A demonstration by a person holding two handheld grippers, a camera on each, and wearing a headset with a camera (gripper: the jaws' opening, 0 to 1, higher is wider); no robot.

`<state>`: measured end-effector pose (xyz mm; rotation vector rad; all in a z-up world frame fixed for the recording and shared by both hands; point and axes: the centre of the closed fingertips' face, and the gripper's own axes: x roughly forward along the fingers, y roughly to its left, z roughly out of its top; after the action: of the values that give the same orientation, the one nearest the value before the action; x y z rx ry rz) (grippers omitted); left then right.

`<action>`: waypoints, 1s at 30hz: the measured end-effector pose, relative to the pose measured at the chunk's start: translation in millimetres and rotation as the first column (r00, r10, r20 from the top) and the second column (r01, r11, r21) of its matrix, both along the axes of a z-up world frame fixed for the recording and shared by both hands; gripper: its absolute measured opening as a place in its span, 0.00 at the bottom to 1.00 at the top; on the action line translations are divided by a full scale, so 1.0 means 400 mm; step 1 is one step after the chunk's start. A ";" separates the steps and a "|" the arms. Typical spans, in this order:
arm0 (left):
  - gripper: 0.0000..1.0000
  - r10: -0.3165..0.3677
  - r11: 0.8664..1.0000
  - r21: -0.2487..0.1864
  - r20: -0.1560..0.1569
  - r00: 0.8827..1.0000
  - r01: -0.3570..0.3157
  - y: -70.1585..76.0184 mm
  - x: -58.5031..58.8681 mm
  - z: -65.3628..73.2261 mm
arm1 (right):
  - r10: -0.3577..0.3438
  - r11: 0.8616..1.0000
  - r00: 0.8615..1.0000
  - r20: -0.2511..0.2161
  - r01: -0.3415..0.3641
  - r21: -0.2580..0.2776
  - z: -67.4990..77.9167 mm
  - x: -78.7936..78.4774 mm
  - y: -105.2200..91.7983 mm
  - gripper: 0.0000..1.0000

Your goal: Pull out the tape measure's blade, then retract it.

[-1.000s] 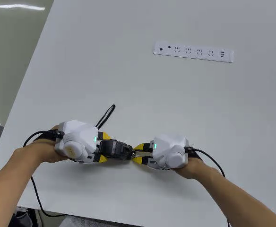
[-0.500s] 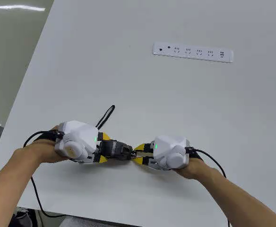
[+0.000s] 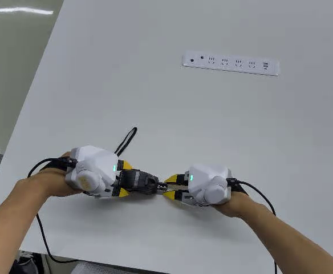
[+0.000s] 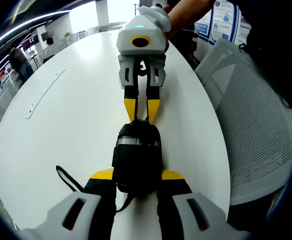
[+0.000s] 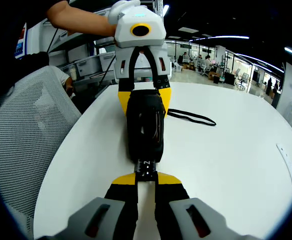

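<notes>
Left tongs [image 3: 125, 178] clamped the tape measure [image 3: 142, 181]; right tongs [image 3: 170, 186] pinched its blade hook [image 5: 146, 169], blade hardly visible.

Even overhead light falls bright on my white table [image 3: 155, 68], shadows faint (one streak glints off the floor [image 3: 18, 8]). In my gripper views the tape measure [image 4: 136, 160] reads sharp; the fisheye curves the edges, ceiling lights [image 5: 226, 37] flare, the background softens.

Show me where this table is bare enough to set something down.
Free: the white tabletop between the long white power strip and the grippers. Crowded: the near edge, where the left gripper clamps the black tape measure and the right gripper its blade tip, black strap alongside.
</notes>
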<state>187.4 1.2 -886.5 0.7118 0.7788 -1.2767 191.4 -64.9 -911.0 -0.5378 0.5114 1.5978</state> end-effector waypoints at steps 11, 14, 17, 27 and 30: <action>0.27 0.007 1.000 -0.002 -0.006 1.000 -0.007 -0.002 0.001 0.000 | 0.000 1.000 1.000 -0.003 0.000 -0.007 -0.003 0.003 -0.015 0.09; 0.27 0.010 1.000 -0.003 -0.007 1.000 -0.010 -0.003 0.001 0.001 | 0.001 1.000 1.000 -0.002 -0.001 -0.008 -0.004 0.004 -0.019 0.09; 0.27 0.011 1.000 -0.003 -0.007 1.000 -0.011 -0.003 0.001 0.001 | 0.001 1.000 1.000 -0.003 -0.001 -0.010 -0.004 0.005 -0.024 0.09; 0.27 0.019 1.000 -0.002 -0.010 1.000 -0.019 -0.002 0.001 -0.001 | 0.001 1.000 1.000 -0.004 -0.001 -0.016 -0.003 0.007 -0.037 0.09; 0.27 0.026 1.000 -0.004 -0.010 1.000 -0.026 -0.003 0.002 -0.001 | 0.004 1.000 1.000 -0.002 -0.004 -0.018 -0.002 0.011 -0.041 0.09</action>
<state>188.1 0.0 -886.8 0.6904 0.7912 -1.2591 195.6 -81.5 -911.9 -0.5516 0.5268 1.5984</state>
